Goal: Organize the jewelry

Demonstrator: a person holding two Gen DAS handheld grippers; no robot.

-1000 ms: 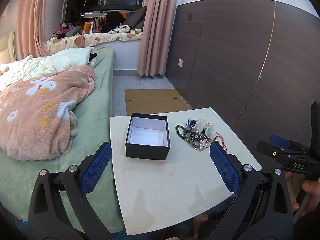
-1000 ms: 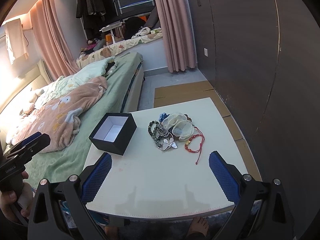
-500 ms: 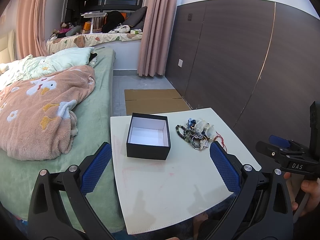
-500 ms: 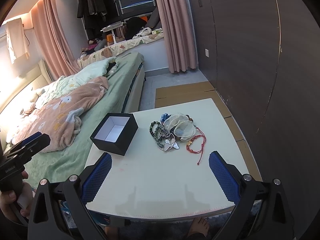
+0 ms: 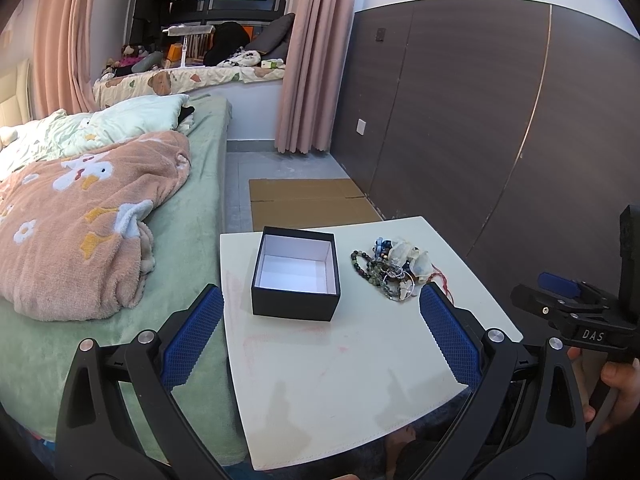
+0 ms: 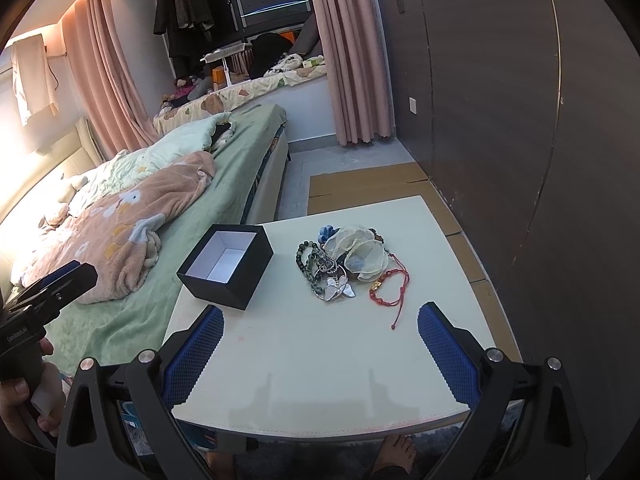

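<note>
On the white table, a tangled jewelry heap lies just beside the open, empty black box. Left gripper and right gripper hover short of both, jaws spread wide, holding nothing. The pieces look light, limp and snag-prone; the outlying red cord bracelet probably offers the cleanest pinch.
</note>
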